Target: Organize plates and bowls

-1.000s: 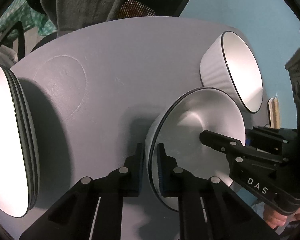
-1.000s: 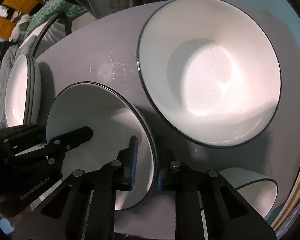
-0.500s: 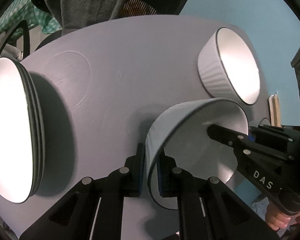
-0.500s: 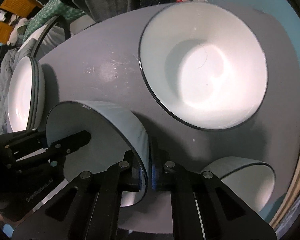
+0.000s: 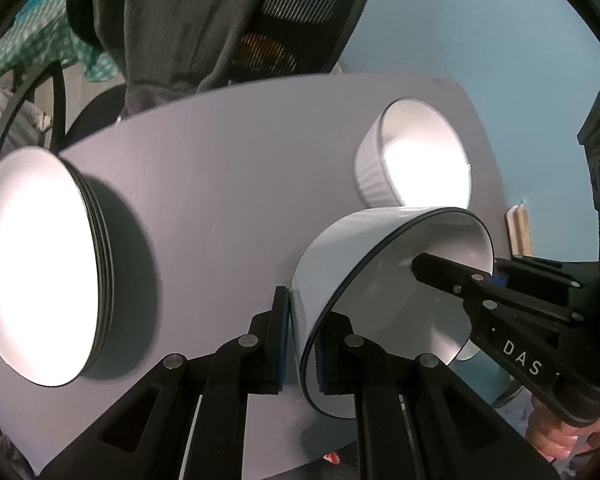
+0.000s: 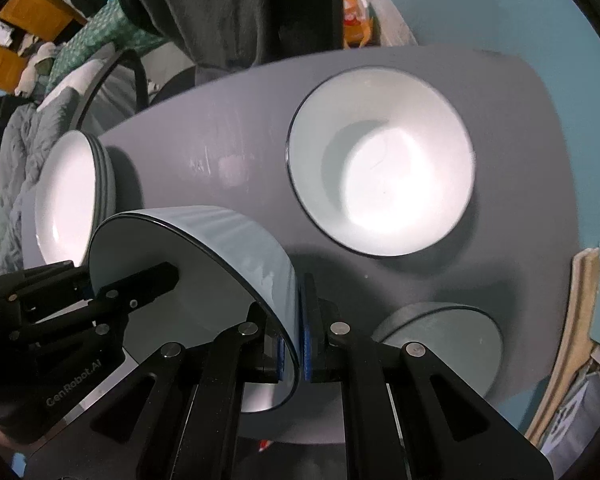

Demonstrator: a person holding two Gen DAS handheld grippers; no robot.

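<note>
A white bowl with a dark rim (image 5: 364, 248) (image 6: 236, 248) is held in the air above the grey table (image 5: 228, 168), tilted. My left gripper (image 5: 300, 340) is shut on its near rim, and my right gripper (image 6: 296, 344) is shut on the opposite rim. A second, larger white bowl (image 6: 380, 160) (image 5: 416, 160) stands upright on the table beyond it. A stack of white plates (image 5: 40, 268) (image 6: 72, 196) sits at the table's left side. A third bowl (image 6: 440, 340) stands at the near right in the right wrist view.
A chair with a dark garment over it (image 5: 204, 28) stands behind the table. A teal wall (image 5: 480, 40) lies to the right. A wooden strip (image 6: 572, 320) runs along the table's right edge. Bedding and clutter (image 6: 16, 160) lie to the left.
The held bowl has risen off the table and tilted, both grippers moving up with it. The right gripper's fingers have closed tight on the rim. Other bowls and plates stay put.
</note>
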